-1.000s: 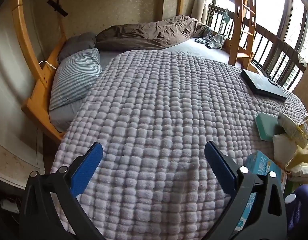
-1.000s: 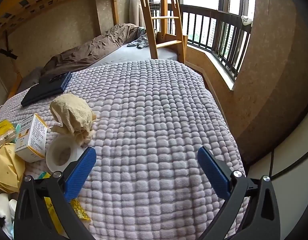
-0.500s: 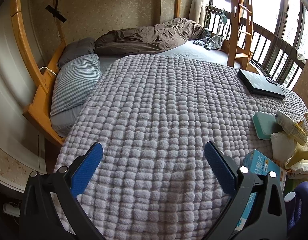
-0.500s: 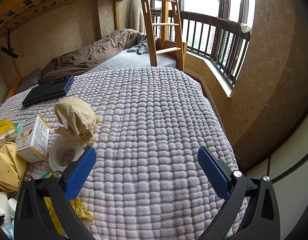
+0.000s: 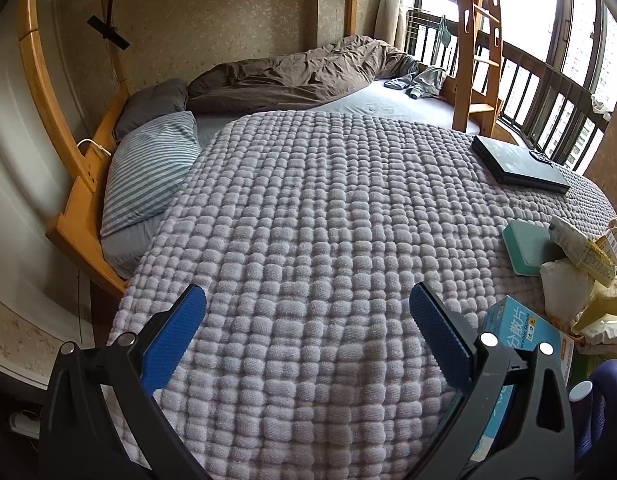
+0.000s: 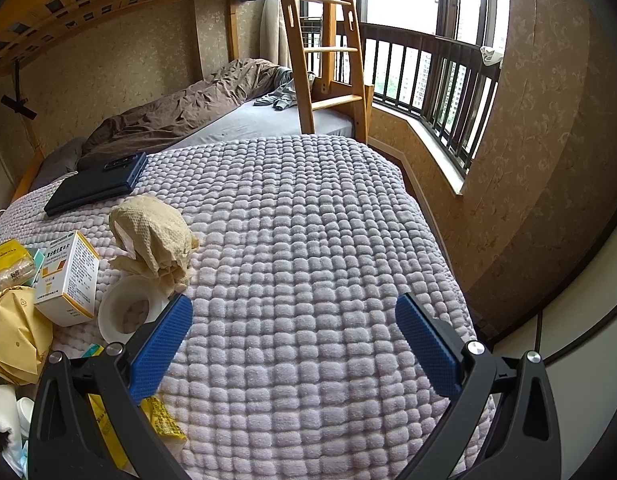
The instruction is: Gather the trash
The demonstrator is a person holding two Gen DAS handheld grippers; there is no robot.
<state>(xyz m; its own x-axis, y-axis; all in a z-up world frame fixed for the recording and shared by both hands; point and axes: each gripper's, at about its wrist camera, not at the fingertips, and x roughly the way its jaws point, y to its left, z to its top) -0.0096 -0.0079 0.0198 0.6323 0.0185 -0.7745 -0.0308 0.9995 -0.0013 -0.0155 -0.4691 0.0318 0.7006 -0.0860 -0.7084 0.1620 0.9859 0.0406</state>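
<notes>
Both grippers gape wide and grip nothing. Between the blue pads of the right gripper (image 6: 292,316) lies only bare lilac blanket (image 6: 308,240); the trash sits at the left of that frame: a white tape roll (image 6: 126,312) just beside the left pad, a crumpled beige paper towel (image 6: 152,236) above it, a white-and-orange medicine box (image 6: 68,276) and yellow bags (image 6: 12,332) further left. The left gripper (image 5: 306,312) hovers over blanket too, with a blue carton (image 5: 520,332) at lower right beside its right finger and a teal case (image 5: 528,248) above that.
</notes>
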